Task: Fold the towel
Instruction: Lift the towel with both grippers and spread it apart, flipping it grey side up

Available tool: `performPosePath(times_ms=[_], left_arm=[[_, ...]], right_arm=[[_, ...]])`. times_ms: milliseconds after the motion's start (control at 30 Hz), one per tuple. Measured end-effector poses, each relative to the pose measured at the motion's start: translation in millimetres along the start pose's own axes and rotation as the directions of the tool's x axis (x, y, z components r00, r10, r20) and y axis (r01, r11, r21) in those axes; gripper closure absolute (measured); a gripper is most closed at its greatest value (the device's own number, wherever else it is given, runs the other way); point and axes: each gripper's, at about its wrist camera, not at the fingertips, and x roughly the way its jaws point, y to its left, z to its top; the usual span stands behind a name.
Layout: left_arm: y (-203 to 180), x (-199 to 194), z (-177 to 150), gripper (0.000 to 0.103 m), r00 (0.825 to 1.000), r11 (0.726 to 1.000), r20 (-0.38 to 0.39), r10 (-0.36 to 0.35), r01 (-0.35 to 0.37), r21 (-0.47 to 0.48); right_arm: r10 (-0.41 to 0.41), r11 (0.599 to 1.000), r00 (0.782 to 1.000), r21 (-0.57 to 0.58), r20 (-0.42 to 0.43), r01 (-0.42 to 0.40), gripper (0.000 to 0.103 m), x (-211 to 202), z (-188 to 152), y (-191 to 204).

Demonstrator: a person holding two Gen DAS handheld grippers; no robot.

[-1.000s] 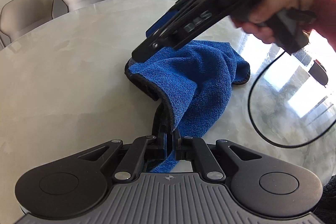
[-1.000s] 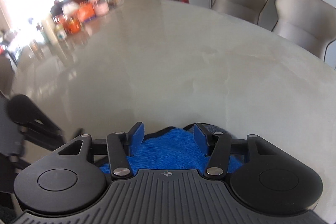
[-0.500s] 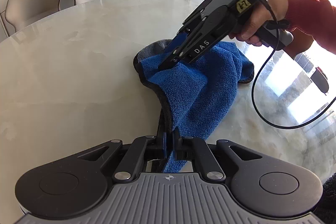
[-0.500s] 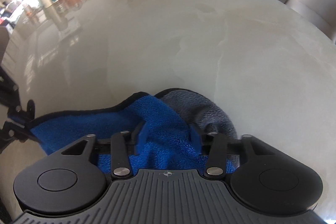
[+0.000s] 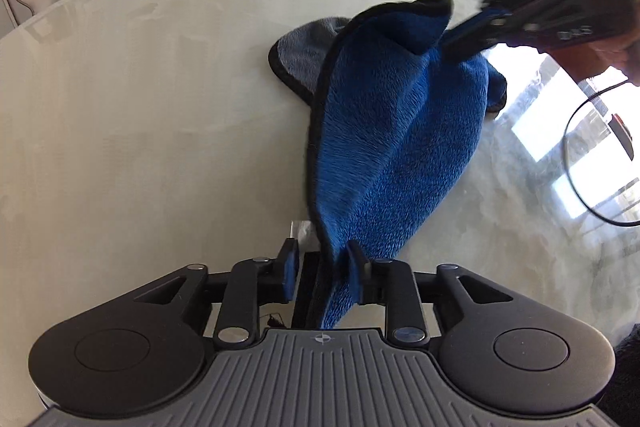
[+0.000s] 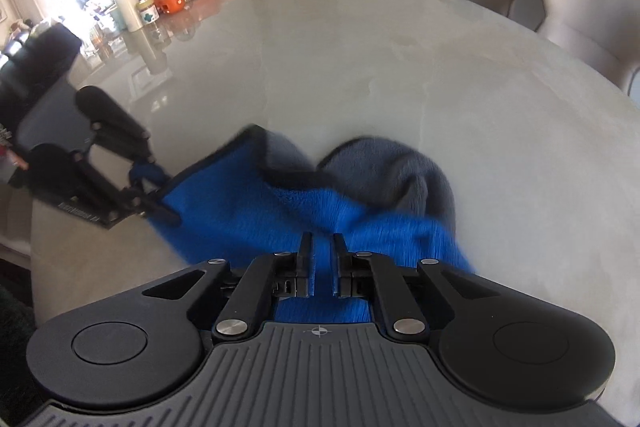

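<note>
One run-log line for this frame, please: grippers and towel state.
left gripper: jaws parted, blue towel between them | right gripper: shut on blue towel, edge raised | far end on table

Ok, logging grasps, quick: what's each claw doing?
Left claw: open, blue towel edge between its fingers.
Right claw: shut on the blue towel.

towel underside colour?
Grey, against the blue top face, with black edging; the towel shows it best in the right wrist view.

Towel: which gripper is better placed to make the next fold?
Probably right. The right gripper pinches the towel and holds it lifted; the left gripper has its jaws apart, cloth loose between.
</note>
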Motion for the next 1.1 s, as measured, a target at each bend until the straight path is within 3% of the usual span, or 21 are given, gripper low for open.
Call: performPosePath(times_ms=[133,233,300,500,667,833,867,900,933,1067,1100], left_arm=[[4,1,-2,0.075,1.0,1.0,0.017,-0.013,0.014,-0.012],[6,0,-3,0.084,0.999,1.0,0.02,-0.029,0.03,0.0],[4,-1,-3,0.085,0.999,1.0,0.023,-0.023,0.023,0.022],[4,-2,-4,0.085,1.0,0.999,0.025,-0.017,0.016,0.036],[4,-3,-6,0.083,0.999,1.0,0.031,-0.021,0.021,0.017],[6,-3,-7,0.082,0.999,1.0,0.035,-0.024,0.024,0.004],[6,-3,-7,0.081,0.999,1.0,0.035,-0.021,0.021,0.004],[6,-3,-7,0.078,0.999,1.0,0.036,-0.018,0.018,0.005],[7,-4,-7,0.075,0.999,1.0,0.037,-0.015,0.014,0.006],[7,-2,-8,0.031,0.998,0.998,0.031,0.055,-0.055,-0.007],[8,-1,-8,0.029,0.998,0.998,0.03,0.062,-0.062,-0.013]], right_arm=[[-0.044,0.998,0.998,0.033,-0.043,0.046,0.092,-3,-27,3],[-0.073,0.995,0.997,0.068,-0.02,0.074,0.086,-1,-26,5],[-0.077,0.994,0.996,0.077,0.04,0.074,0.07,-5,-15,0],[-0.053,0.998,0.989,-0.028,0.136,0.058,0.058,9,34,-6],[-0.011,0.989,0.999,-0.15,0.053,0.019,0.058,50,65,-1],[0.009,0.982,1.0,-0.188,0.009,-0.007,0.058,71,70,3],[0.001,0.982,1.0,-0.188,0.011,0.001,0.063,73,69,3],[-0.007,0.982,1.0,-0.188,0.013,0.009,0.083,75,68,3],[-0.002,0.986,0.999,-0.169,0.034,0.008,0.092,69,65,2],[0.024,0.997,0.99,-0.074,0.139,-0.014,0.094,37,51,-1],[0.021,0.999,0.986,-0.053,0.165,-0.012,0.094,25,46,-1]])
